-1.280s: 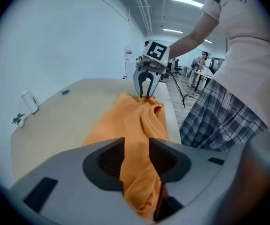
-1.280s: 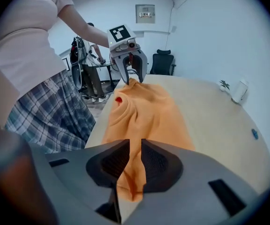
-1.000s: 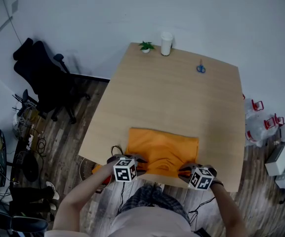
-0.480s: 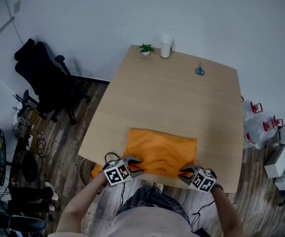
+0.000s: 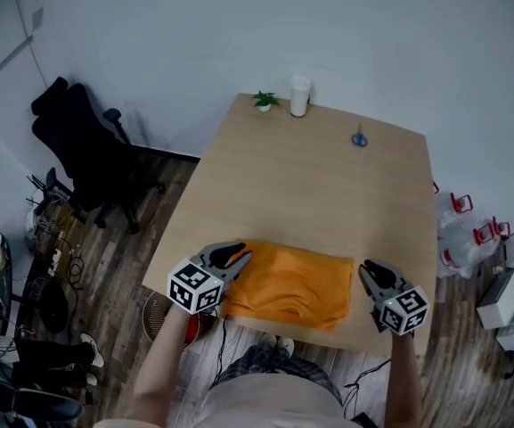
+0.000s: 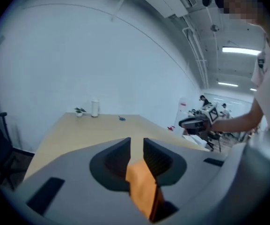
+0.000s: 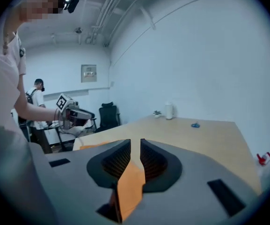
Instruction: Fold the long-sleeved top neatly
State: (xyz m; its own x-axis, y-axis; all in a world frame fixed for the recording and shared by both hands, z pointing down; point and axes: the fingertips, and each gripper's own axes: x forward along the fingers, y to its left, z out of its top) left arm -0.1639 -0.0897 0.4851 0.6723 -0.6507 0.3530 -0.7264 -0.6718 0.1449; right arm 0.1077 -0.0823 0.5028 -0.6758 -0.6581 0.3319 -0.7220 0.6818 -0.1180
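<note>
Two grippers (image 5: pixel 239 255) (image 5: pixel 368 271) clamp soft orange top (image 5: pixel 288 283); left tightening

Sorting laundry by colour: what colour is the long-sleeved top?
The top is plain orange; head view shows it best.

We take this for an office-style lab or workroom, and we place everything from the plain wooden table (image 5: pixel 328 176), which stands against a bare white wall (image 5: pixel 239 25). Along the table's far edge sit a small potted plant (image 5: pixel 264 102) and a white cup (image 5: pixel 300 96), with blue scissors (image 5: pixel 359 138) near them. Left of the table a black office chair (image 5: pixel 78 141) stands on wood-plank floor (image 5: pixel 123 257) beside a tangle of cables and gear (image 5: pixel 47 239). Right of the table lie white boxes (image 5: pixel 506 292). Beyond the table we see exposed ceiling pipes (image 6: pixel 193 46), strip lights (image 6: pixel 240 50), a framed notice (image 7: pixel 88 73) and another person (image 7: pixel 35 102).
</note>
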